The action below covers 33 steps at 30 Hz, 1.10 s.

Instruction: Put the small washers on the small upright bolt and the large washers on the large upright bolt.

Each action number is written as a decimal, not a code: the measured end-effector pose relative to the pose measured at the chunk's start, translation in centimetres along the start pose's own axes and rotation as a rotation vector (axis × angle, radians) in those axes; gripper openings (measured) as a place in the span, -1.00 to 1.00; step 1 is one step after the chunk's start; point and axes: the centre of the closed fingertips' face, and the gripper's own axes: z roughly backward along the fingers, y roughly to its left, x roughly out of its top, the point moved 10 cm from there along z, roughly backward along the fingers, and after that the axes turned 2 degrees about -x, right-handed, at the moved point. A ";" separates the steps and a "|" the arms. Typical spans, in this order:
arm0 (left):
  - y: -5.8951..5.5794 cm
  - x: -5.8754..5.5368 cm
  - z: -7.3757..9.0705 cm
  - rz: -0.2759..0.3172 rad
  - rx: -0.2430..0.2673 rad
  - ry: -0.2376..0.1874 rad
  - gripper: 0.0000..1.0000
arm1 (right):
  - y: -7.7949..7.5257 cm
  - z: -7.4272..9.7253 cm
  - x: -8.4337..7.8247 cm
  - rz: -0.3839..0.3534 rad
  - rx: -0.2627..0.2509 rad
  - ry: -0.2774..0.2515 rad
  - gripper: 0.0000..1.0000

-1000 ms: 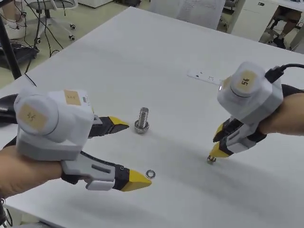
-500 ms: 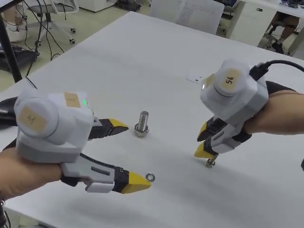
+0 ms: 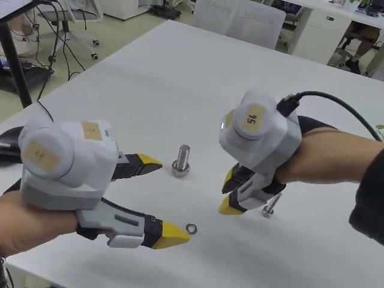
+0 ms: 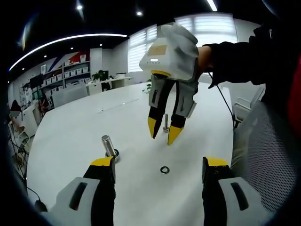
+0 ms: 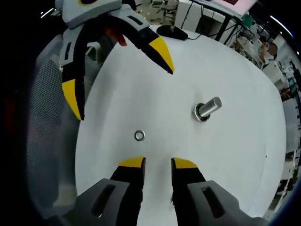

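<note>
White tabletop [image 3: 180,78], matte. Left gripper [image 3: 159,198] at lower left of the head view, jaws wide apart and empty. A small washer [image 3: 191,228] lies flat just off its lower tip. Right gripper [image 3: 230,193] at centre, jaws a narrow gap apart with nothing between. Small bolt [image 3: 269,205] just right of it, leaning, axis tipped up-right. Large bolt [image 3: 182,159] upright, axis vertical; wider ring at its foot, washer or head unclear. Office chair [image 3: 240,21] at the top edge, floor cables [image 3: 60,48] upper left.

Large silver bolt [image 3: 182,159] stands upright, head down, on the white worktop [image 3: 180,84]; small bolt [image 3: 269,204] sits well apart, seemingly tilted; one small washer [image 3: 191,228] lies flat, apart from both
</note>
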 end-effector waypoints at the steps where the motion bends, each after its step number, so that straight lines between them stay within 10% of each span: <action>1: 0.0 0.0 0.0 0.000 0.000 0.001 0.50 | 0.1 -0.1 0.1 0.004 0.003 0.000 -0.54; 33: -0.1 0.0 0.4 0.004 0.006 -0.010 0.49 | 2.6 -4.6 2.1 0.056 0.082 0.025 -0.60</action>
